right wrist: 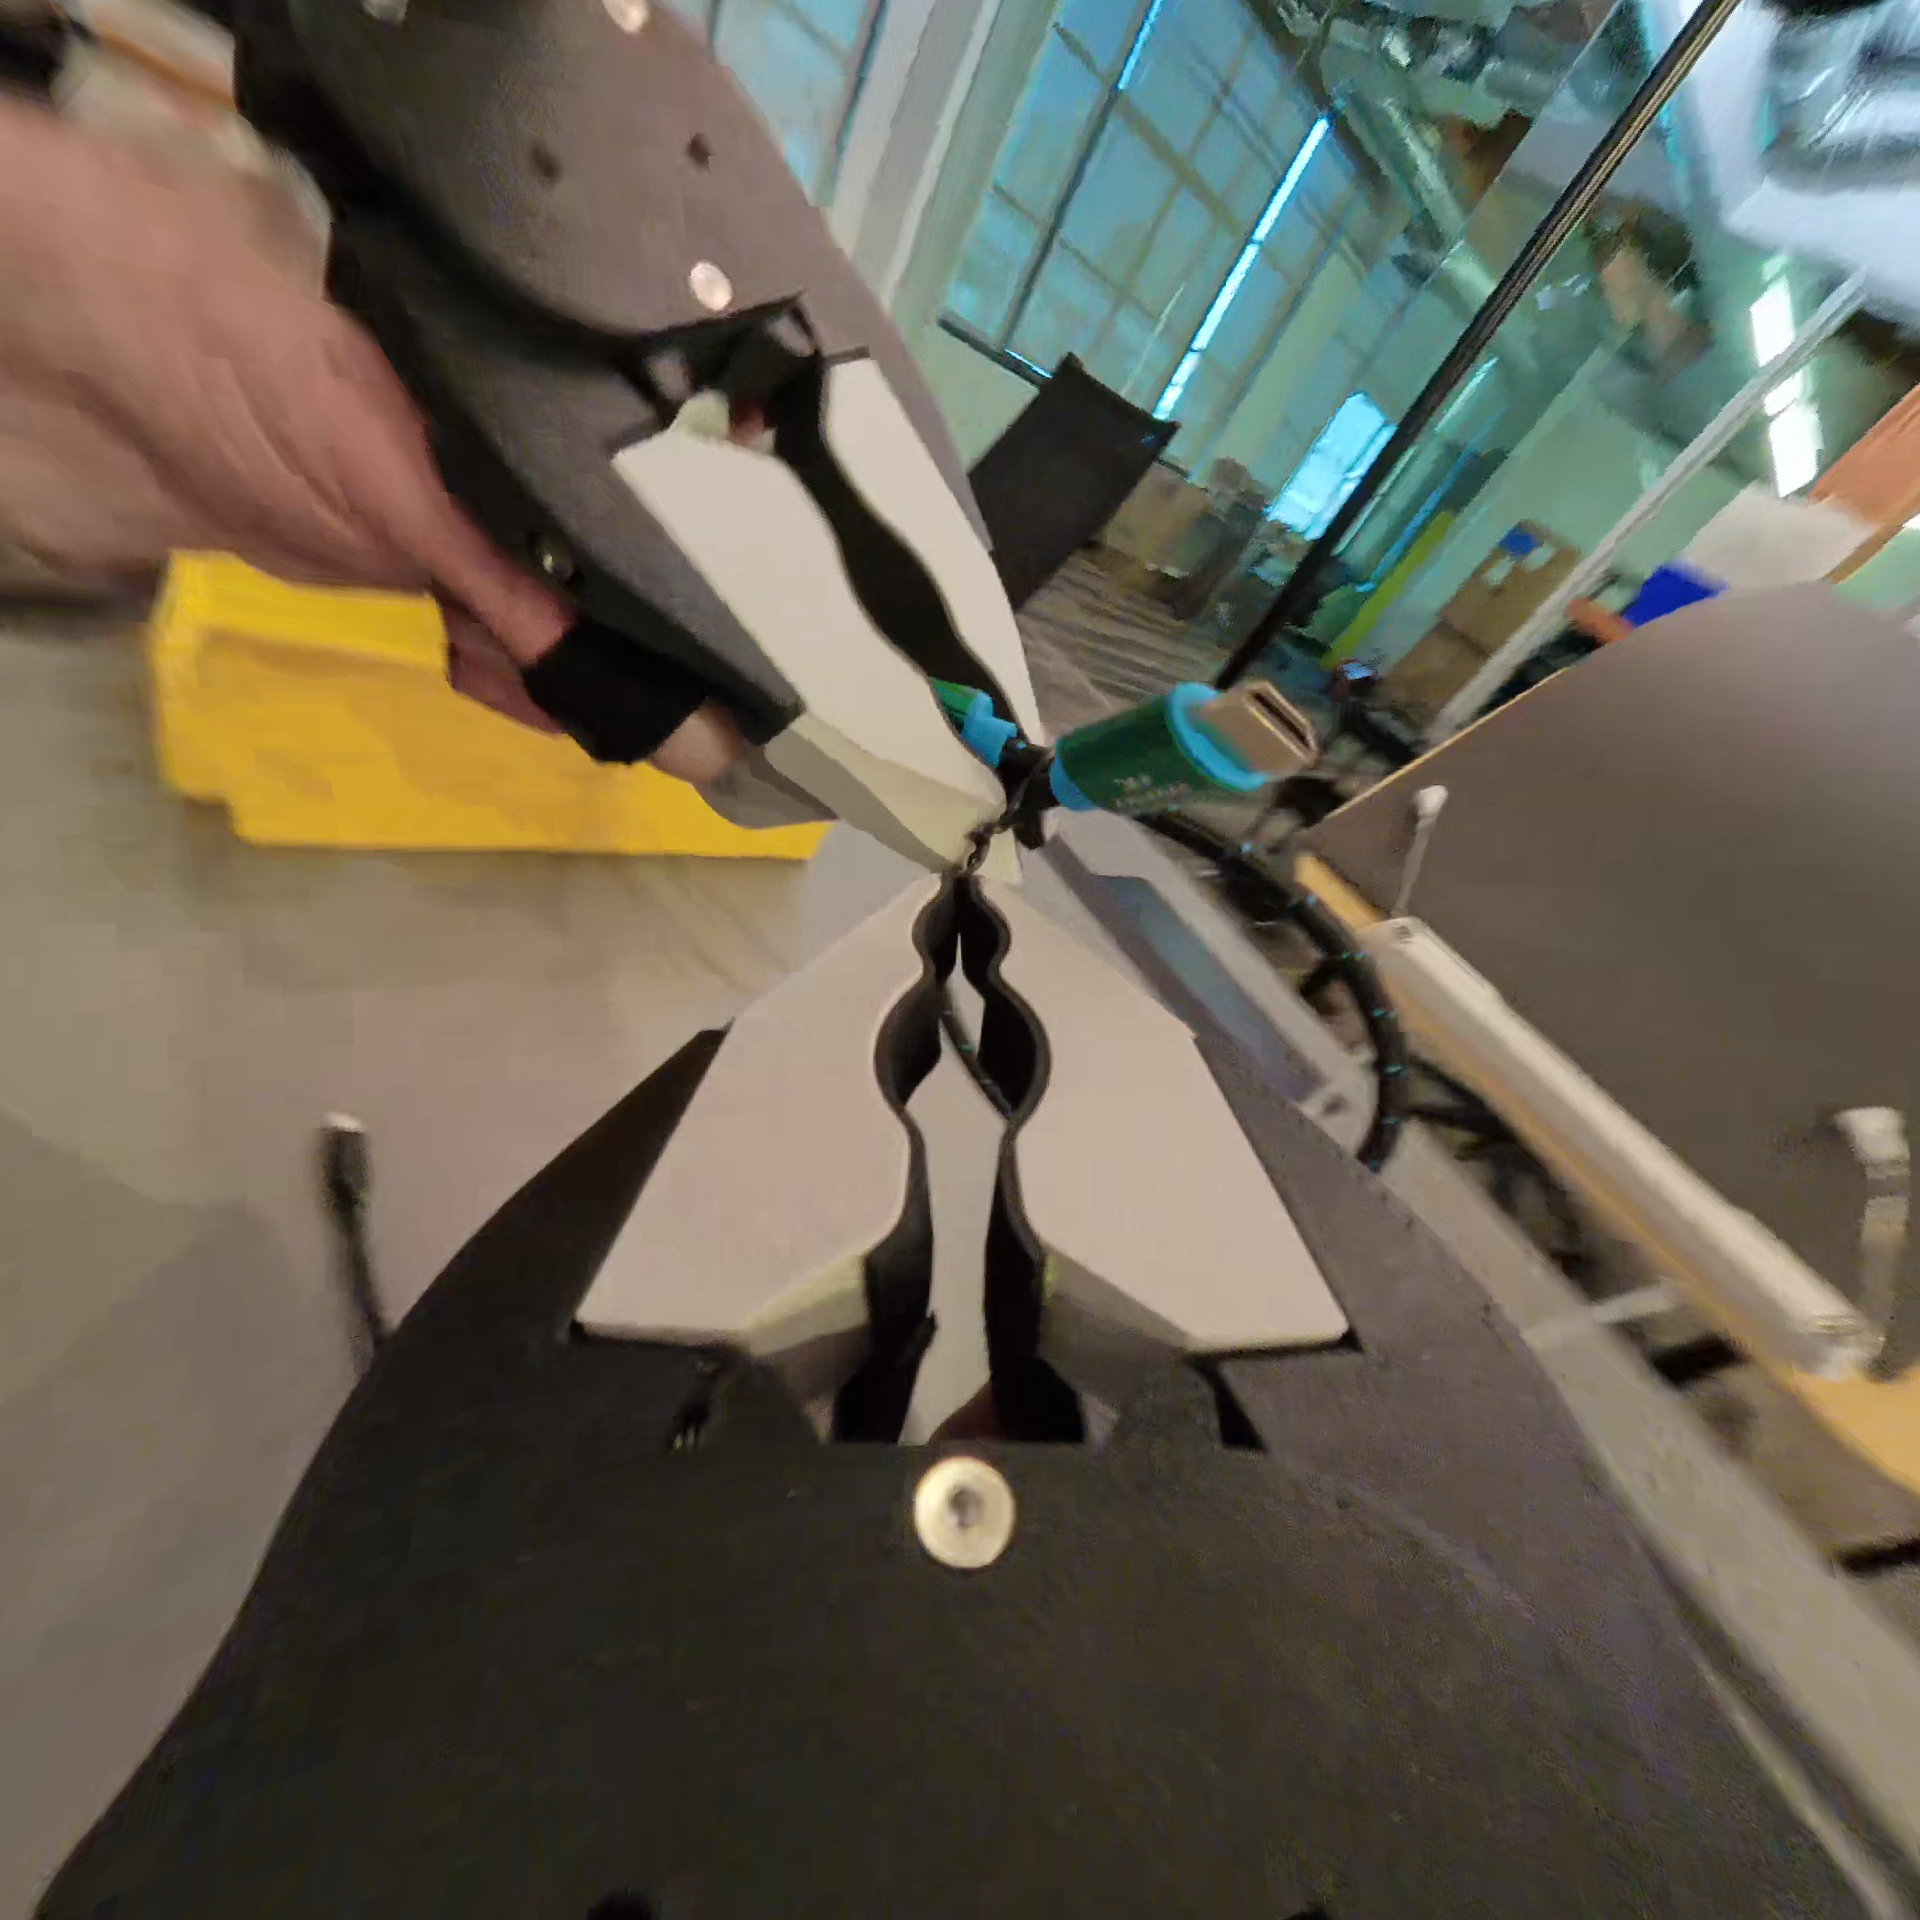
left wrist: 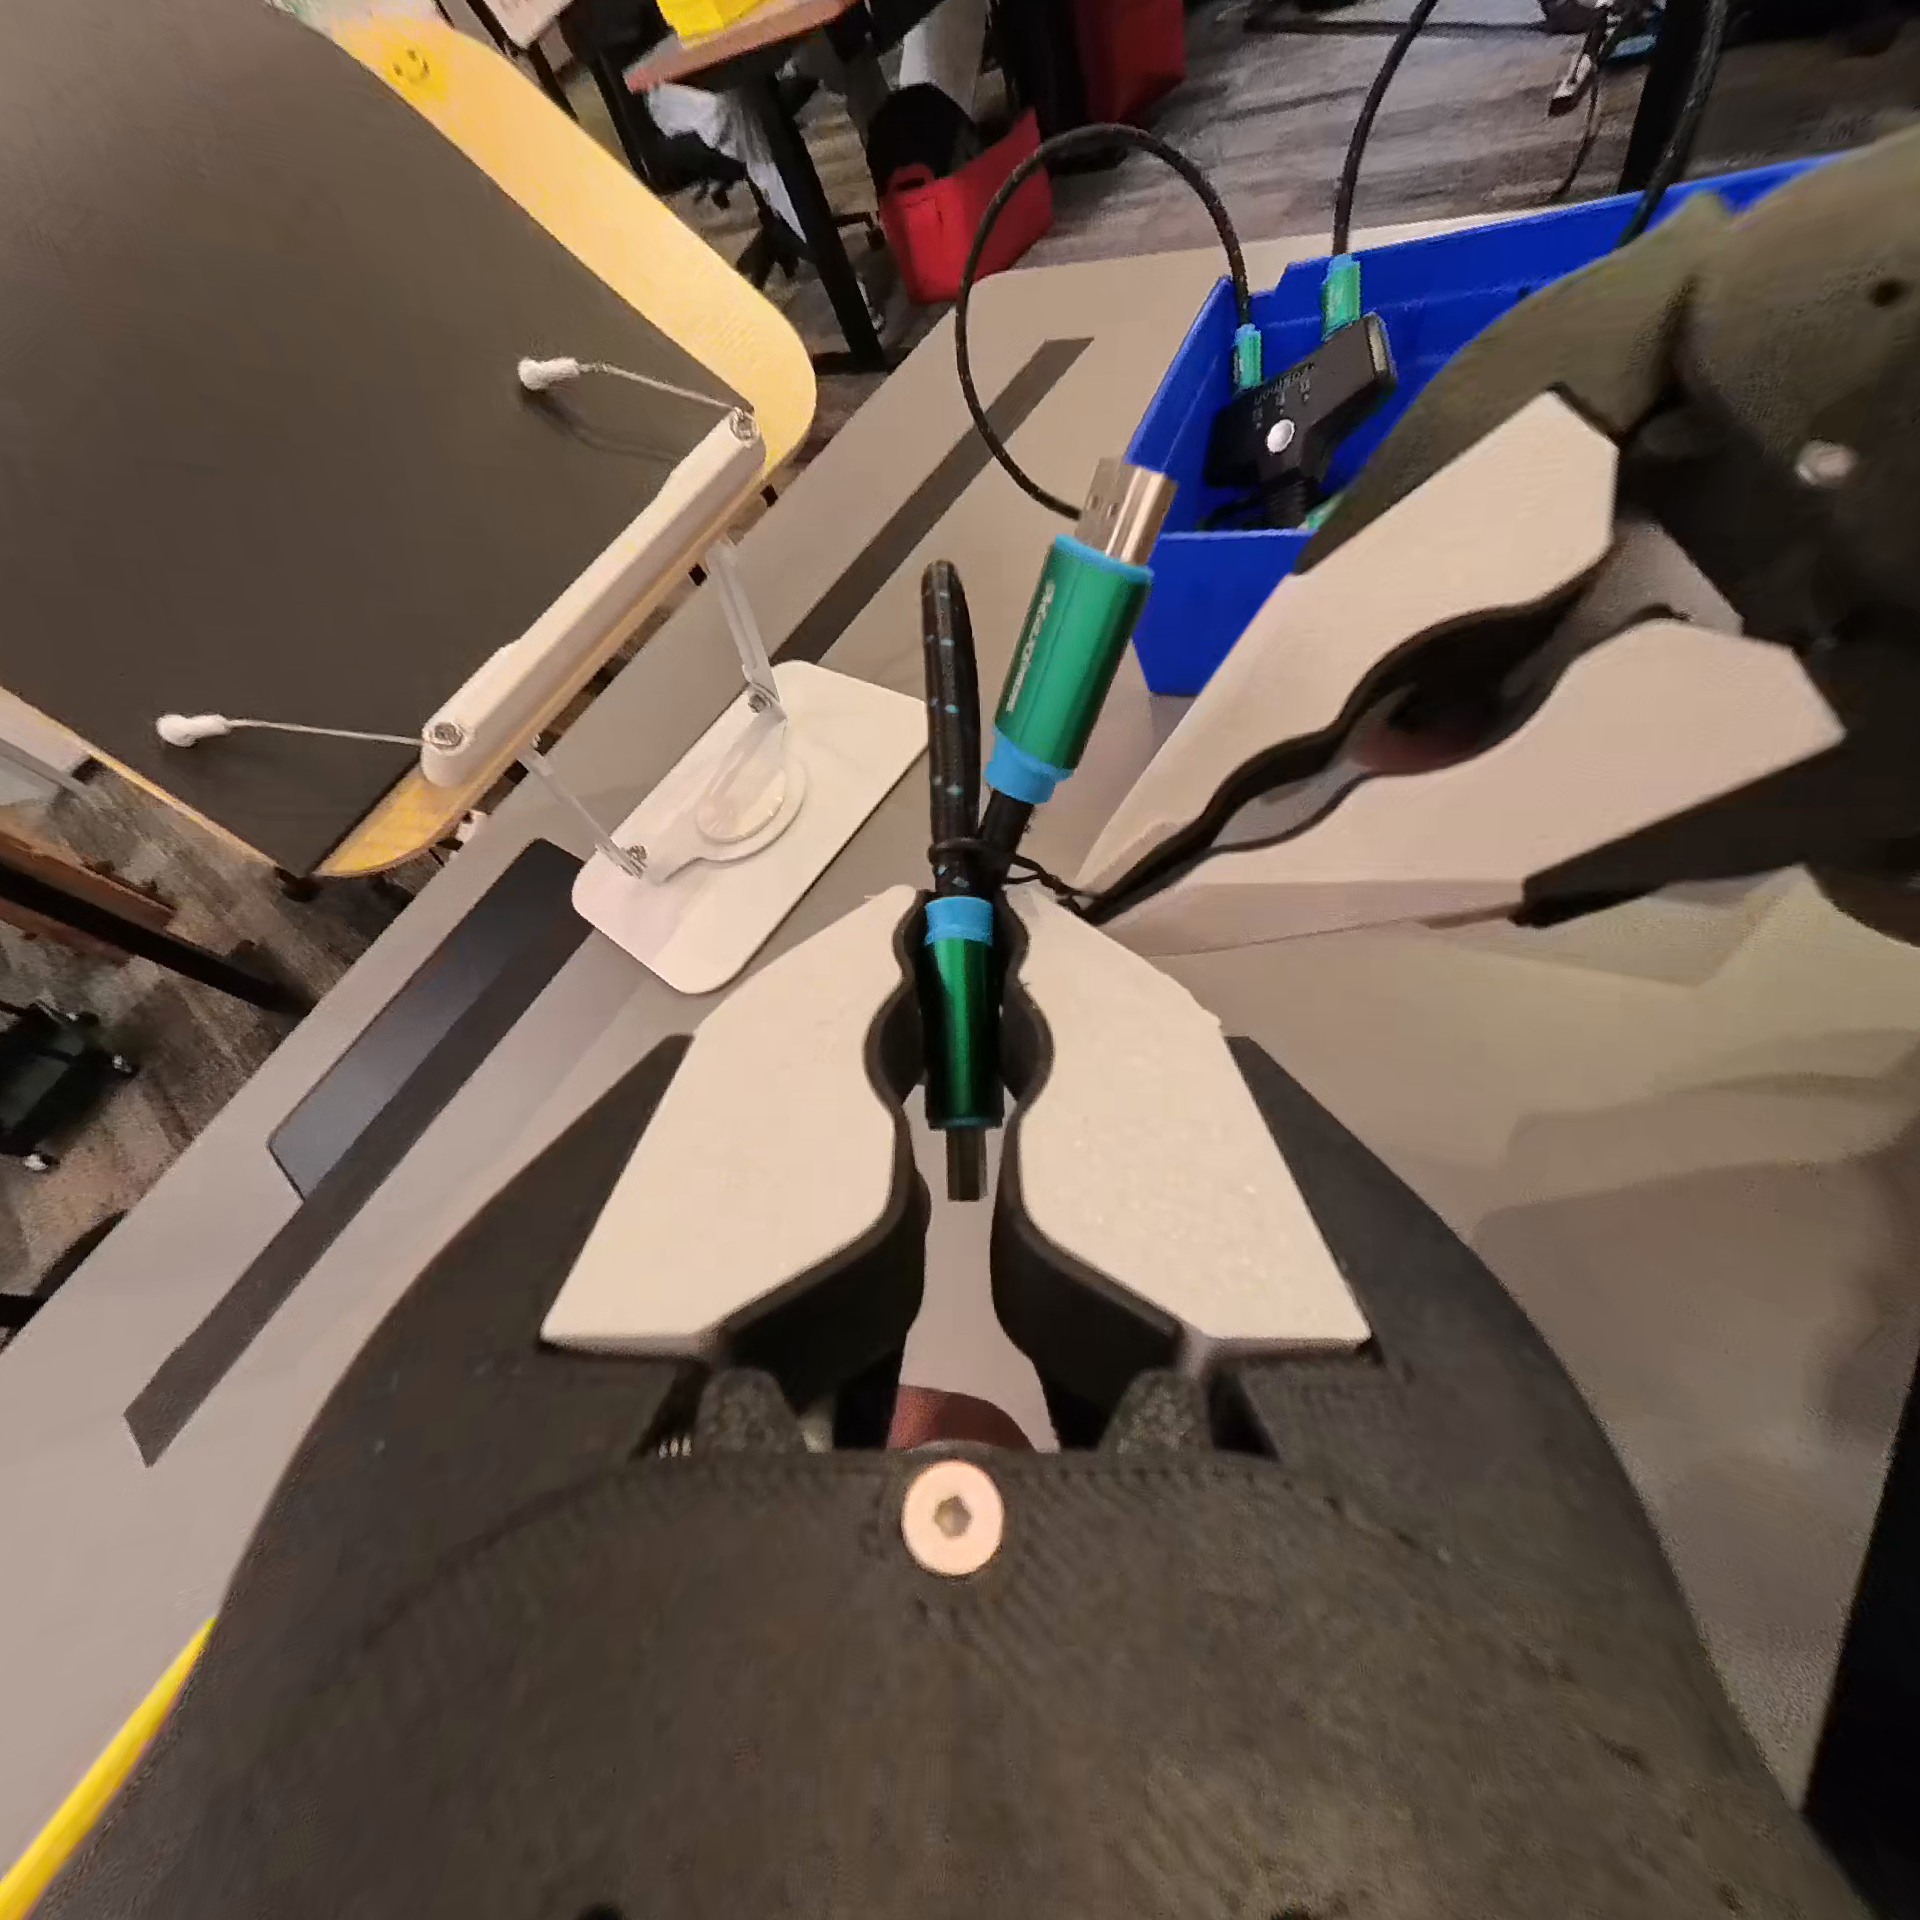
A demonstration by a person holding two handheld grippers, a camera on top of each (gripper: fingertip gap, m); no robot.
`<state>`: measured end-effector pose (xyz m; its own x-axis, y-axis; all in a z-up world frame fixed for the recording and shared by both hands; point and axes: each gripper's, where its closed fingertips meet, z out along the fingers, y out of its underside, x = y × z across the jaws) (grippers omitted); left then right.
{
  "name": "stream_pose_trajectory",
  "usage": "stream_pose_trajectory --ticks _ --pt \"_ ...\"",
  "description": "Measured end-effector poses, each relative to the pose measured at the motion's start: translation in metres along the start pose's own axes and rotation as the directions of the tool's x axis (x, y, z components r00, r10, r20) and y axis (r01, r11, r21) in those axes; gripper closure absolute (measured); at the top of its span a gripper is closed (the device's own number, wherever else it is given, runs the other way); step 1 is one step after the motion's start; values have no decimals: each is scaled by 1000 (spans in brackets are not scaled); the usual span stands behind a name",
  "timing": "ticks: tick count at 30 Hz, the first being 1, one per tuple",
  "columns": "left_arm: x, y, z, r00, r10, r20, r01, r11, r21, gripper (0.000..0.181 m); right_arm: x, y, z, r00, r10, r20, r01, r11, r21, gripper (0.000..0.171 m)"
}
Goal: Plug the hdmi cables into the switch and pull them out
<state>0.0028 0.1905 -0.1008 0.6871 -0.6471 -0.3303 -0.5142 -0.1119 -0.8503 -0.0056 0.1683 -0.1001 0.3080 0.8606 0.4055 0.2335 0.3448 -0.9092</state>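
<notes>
My left gripper (left wrist: 961, 904) is shut on a green HDMI plug (left wrist: 958, 1023), whose pin end points back toward the camera. A second green plug (left wrist: 1075, 649) with a bare metal end stands up beyond it. A thin black twist tie (left wrist: 982, 864) binds the two braided cable ends. My right gripper (right wrist: 961, 888) is shut, tip to tip with the left gripper (right wrist: 987, 831), and pinches the tie's loose end (right wrist: 982, 847). It also shows in the left wrist view (left wrist: 1091, 909). The second plug (right wrist: 1143, 758) points right. The black switch (left wrist: 1288, 416) lies in a blue bin with two cables plugged in.
The blue bin (left wrist: 1226, 613) stands on the grey table (left wrist: 1351, 1143) at the back right. A dark board with a yellow rim (left wrist: 260, 416) on a white stand (left wrist: 748, 831) is at the left. A yellow bin (right wrist: 416, 727) sits behind a person's hand (right wrist: 208, 416).
</notes>
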Motion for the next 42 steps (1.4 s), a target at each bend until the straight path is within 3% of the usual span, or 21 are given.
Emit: stream_pose_trajectory --ticks 3,7,16,18,21,23,26,28,31,32,38,42 --pt "-3 -6 -2 999 31 37 -33 998 49 173 0 -7 -3 940 313 136 -325 943 69 171" --pt "-8 -13 -4 993 78 92 -87 991 103 173 2 -19 -8 696 627 349 -698 705 125 171" --pt "-3 -17 -3 991 101 90 -115 979 166 173 0 -36 -18 422 706 569 -878 474 64 171" --pt "-3 -16 -2 991 102 91 -115 980 160 173 1 -34 -18 449 701 554 -866 493 78 171" --pt "-7 -16 -3 993 74 90 -87 984 153 173 0 -33 -17 571 659 489 -788 607 103 170" --pt "-7 -13 -2 996 60 72 -70 988 137 172 0 -27 -15 719 577 387 -659 743 116 159" --pt "-4 -10 0 999 34 34 -37 993 116 172 7 -21 -17 893 391 223 -425 896 132 157" --pt "-2 -9 1 999 32 27 -34 994 106 173 10 -17 -19 966 230 119 -243 964 110 157" --pt "-3 -9 2 999 24 41 -29 994 104 173 15 -12 -19 1000 18 -10 -18 998 53 158" --pt "-4 -11 1 999 20 44 -25 993 113 173 15 -11 -19 1000 8 -20 -7 999 43 160" --pt "-2 -18 -1 995 69 73 -80 985 155 172 16 -18 -16 960 272 65 -279 952 124 164" --pt "-1 -23 -3 990 105 94 -121 974 190 172 15 -24 -16 876 449 176 -475 866 155 168"
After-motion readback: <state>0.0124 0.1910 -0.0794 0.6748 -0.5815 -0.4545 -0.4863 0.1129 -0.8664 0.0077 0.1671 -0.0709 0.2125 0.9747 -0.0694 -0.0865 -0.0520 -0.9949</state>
